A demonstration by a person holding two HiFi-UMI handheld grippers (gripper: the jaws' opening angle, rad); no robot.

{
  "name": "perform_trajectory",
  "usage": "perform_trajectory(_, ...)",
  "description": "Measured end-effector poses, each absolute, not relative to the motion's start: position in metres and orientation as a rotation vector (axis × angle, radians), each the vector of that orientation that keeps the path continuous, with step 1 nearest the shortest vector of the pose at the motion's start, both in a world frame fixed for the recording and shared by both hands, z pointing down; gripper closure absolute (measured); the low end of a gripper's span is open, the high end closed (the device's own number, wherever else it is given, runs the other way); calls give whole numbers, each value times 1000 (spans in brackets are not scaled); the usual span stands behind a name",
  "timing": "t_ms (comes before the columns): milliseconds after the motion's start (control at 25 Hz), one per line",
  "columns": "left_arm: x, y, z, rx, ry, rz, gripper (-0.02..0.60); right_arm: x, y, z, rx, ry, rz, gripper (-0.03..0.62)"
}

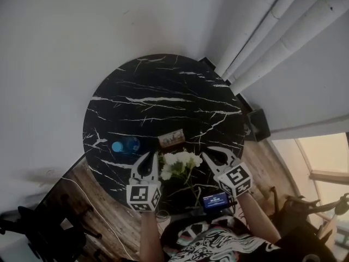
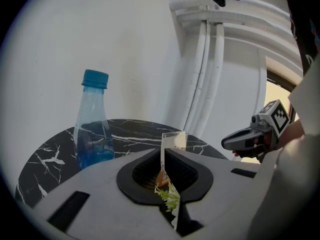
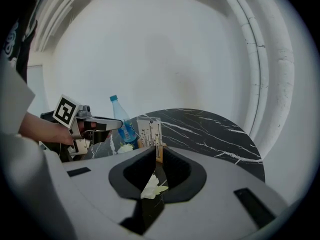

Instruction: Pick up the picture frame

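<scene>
The round black marble surface (image 1: 163, 97) fills the middle of your head view, and white pipes (image 1: 283, 26) run up the wall at its 1 o'clock.

Your left tool (image 1: 150, 155) hangs over the surface's rim at about 6 o'clock. Its jaws are pressed together with nothing between them, and the left gripper view (image 2: 164, 152) shows the tips meeting. Your right tool (image 1: 209, 156) is at about 5 o'clock on the rim, angled in toward the middle. Its jaws are also pressed together and empty, as the right gripper view (image 3: 156, 151) shows.

A clump of white flowers (image 1: 180, 160) with green stems lies between the two tools, at 6 o'clock on the surface.

The clear bottle (image 1: 124, 145) stands upright at 7 o'clock, at 9 o'clock from the frame. It has a blue cap and blue liquid low inside.

The frame (image 1: 171, 139) stands upright at 12 o'clock from the flowers, just beyond them. It is apart from both tools. It sits straight ahead past the left tips in the left gripper view (image 2: 173, 140) and just left of the right tips in the right gripper view (image 3: 148, 131).

A small lit screen (image 1: 215, 200) sits off the surface at 6 o'clock from the right tool.
</scene>
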State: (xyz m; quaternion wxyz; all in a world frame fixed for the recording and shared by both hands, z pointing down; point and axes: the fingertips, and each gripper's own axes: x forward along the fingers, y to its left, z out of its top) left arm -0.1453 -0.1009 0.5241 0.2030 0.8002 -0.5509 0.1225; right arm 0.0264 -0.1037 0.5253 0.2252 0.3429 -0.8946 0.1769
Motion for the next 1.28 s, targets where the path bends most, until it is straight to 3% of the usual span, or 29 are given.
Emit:
perform_trajectory(240,-145,-107,547,2210,-1485,383,558,28,-118,541,930,-2458,487,572)
perform_trajectory(440,-140,-111,565,2210,-1414,426,480,22,-125,558,859,-2449,496,572)
perform_trajectory(800,-130,-121,596,2216,-1324,536,411,2,-139,580,759,-2449,525,570)
perform_trajectory(1040,-130,-129,607,2225,-1300,567,380,-7,-143,600,690,-2411,508,489)
perform_trajectory(1280,-125,-134,613,2272,-1235,595,348,-14,-145,614,648,-2382,517,465)
